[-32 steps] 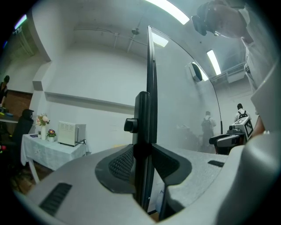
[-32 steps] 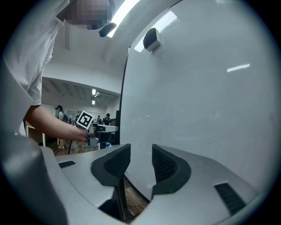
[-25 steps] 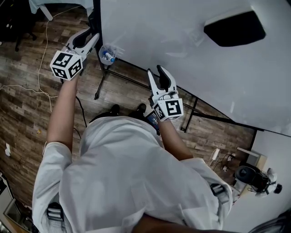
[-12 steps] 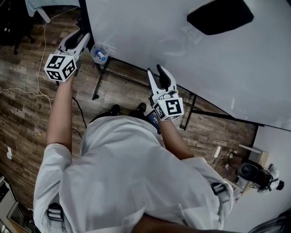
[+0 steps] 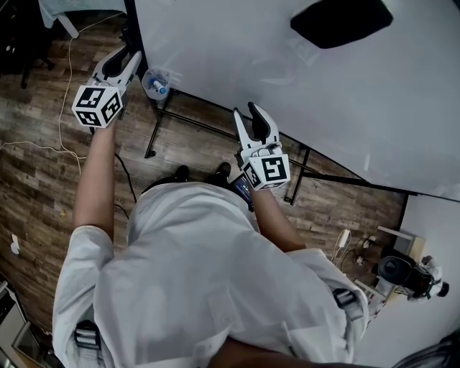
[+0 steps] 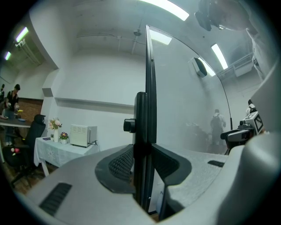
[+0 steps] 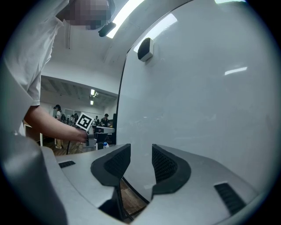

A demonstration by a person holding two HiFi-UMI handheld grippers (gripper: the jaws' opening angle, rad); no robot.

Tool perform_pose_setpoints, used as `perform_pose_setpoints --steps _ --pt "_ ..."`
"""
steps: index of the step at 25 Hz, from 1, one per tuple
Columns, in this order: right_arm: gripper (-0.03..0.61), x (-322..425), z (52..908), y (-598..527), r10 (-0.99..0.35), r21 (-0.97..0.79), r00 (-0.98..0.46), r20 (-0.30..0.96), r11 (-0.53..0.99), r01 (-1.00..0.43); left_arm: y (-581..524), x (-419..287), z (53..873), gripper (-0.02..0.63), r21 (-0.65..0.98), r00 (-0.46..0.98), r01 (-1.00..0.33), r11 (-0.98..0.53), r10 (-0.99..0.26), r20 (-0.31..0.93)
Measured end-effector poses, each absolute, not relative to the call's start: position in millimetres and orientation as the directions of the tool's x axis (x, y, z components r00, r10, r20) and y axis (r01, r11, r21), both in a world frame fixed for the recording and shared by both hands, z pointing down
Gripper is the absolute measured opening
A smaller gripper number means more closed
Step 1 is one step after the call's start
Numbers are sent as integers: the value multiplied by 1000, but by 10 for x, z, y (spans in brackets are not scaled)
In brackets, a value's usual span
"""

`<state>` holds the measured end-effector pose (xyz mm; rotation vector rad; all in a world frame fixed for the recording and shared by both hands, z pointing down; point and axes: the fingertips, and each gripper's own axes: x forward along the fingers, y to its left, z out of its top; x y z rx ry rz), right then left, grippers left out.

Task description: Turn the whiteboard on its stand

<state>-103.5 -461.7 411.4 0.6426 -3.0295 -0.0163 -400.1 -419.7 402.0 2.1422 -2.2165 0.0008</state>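
Observation:
The whiteboard [image 5: 287, 86] fills the upper right of the head view, its face tilted toward me on a black stand [image 5: 208, 129]. My left gripper [image 5: 123, 63] is at the board's left edge. In the left gripper view that gripper [image 6: 142, 163] is shut on the dark edge frame [image 6: 149, 88], one pad on each side. My right gripper [image 5: 254, 118] points at the board's face just above the lower edge. In the right gripper view that gripper [image 7: 141, 160] is open, with only the white board [image 7: 197, 101] behind the gap.
A clear cup [image 5: 156, 83] holding a blue-capped marker hangs on the stand near the left gripper. A dark object [image 5: 341, 21] sits on the board's face. Cables [image 5: 43, 144] cross the wood floor. A cloth-covered table [image 6: 61, 151] stands beyond the board's left edge, and equipment [image 5: 402, 277] is at the lower right.
In the head view the board's left edge, and the left gripper on it, have shifted left and slightly up. The right gripper keeps its place by the lower edge.

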Motion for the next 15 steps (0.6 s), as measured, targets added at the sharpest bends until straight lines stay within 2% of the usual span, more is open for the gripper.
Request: perform_pose_setpoints --steps 5,9,15 --pt "150 -943 4089 -4619 -449 23 -893 34 894 -448 -3992 -4074 3890 132 40 -51 -998 51 -999 5" --pt "146 -718 4075 -4762 -499 47 -866 15 866 -498 -3887 -3866 3752 132 27 -35 -999 35 -999 -26" --pt "113 -354 3904 -4762 -589 106 -808 -3 803 -586 -3908 -3160 3713 110 3 150 -989 -150 -987 -51"
